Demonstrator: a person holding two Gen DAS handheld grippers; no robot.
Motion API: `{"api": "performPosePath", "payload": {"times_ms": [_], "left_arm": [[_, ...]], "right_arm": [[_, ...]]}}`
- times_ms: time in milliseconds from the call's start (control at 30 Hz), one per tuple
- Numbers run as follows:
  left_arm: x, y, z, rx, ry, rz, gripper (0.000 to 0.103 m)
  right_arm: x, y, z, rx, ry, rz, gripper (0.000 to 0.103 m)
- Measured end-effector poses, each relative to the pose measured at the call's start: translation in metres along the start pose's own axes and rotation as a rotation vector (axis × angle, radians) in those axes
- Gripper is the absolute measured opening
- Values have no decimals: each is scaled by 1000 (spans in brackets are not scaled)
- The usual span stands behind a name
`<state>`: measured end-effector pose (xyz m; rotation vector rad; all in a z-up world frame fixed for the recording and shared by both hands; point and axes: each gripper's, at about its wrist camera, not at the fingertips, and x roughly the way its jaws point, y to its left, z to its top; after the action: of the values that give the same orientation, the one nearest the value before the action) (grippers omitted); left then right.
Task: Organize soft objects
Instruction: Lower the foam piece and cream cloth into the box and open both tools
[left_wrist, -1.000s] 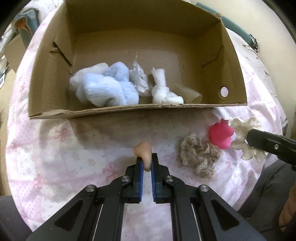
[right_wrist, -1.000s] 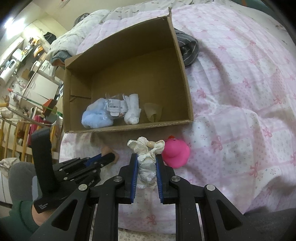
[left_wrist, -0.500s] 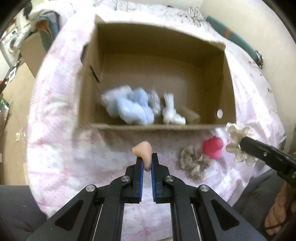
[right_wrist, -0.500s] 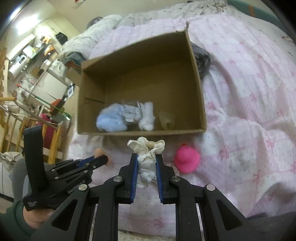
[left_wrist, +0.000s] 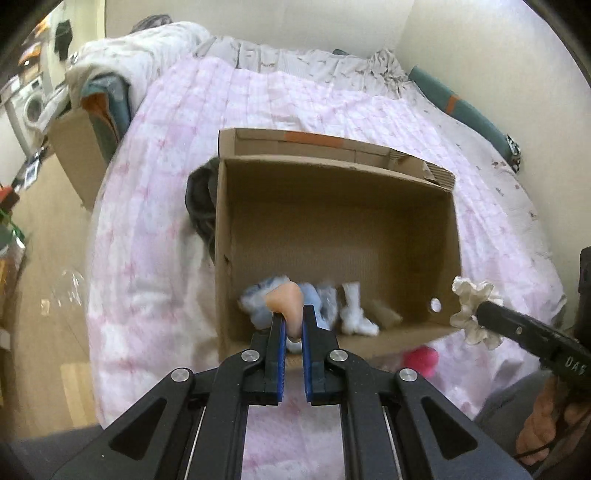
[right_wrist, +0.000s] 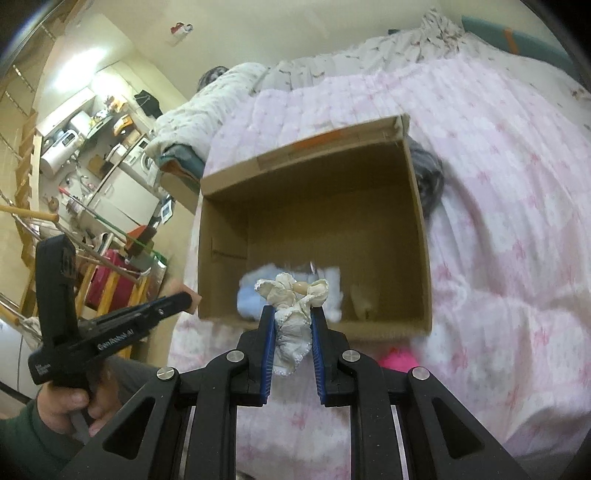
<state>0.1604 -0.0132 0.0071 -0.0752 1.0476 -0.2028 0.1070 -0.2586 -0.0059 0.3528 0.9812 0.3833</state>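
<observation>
My left gripper (left_wrist: 292, 325) is shut on a small peach makeup sponge (left_wrist: 286, 304) and holds it above the near wall of an open cardboard box (left_wrist: 452, 221). My right gripper (right_wrist: 292, 321) is shut on a cream lace scrunchie (right_wrist: 291, 306), also raised in front of the box (right_wrist: 421, 221); that scrunchie shows in the left wrist view (left_wrist: 472, 310) at the right. Inside the box lie a pale blue fluffy item (left_wrist: 258, 302) and white socks (left_wrist: 356, 314). A pink rubber duck (left_wrist: 421, 360) sits on the bed in front of the box.
The box stands on a bed with a pink patterned quilt (left_wrist: 166, 184). A dark grey garment (left_wrist: 199, 206) lies against the box's left side. A second cardboard box (left_wrist: 74, 147) and rumpled bedding are at the far left. Floor and kitchen clutter (right_wrist: 92, 184) lie beyond the bed edge.
Both grippers have risen and pulled back with their items held, so the box now looks smaller and lower. The beige scrunchie on the quilt has dropped out of sight.
</observation>
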Motion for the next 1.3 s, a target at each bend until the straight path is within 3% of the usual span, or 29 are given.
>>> {"api": "performPosePath", "payload": {"times_ms": [200, 400, 500, 567, 700, 867, 1300], "left_arm": [[28, 4, 6, 23, -14, 30, 7], [39, 16, 1, -65, -61, -39, 7], [37, 12, 3, -37, -86, 18, 7], [39, 12, 1, -39, -74, 5, 7], [43, 6, -3, -15, -58, 25, 7], [44, 6, -2, -23, -60, -6, 8], [43, -1, -5, 9, -71, 35, 9]], "right_arm": [[19, -16, 10, 52, -35, 40, 19], [30, -26, 3, 68, -43, -48, 19], [26, -25, 3, 62, -67, -45, 19], [26, -26, 3, 56, -77, -62, 19], [30, -32, 3, 74, -66, -92, 19], [37, -34, 4, 79, -51, -121, 19], [44, -32, -1, 66, -22, -130, 19]]}}
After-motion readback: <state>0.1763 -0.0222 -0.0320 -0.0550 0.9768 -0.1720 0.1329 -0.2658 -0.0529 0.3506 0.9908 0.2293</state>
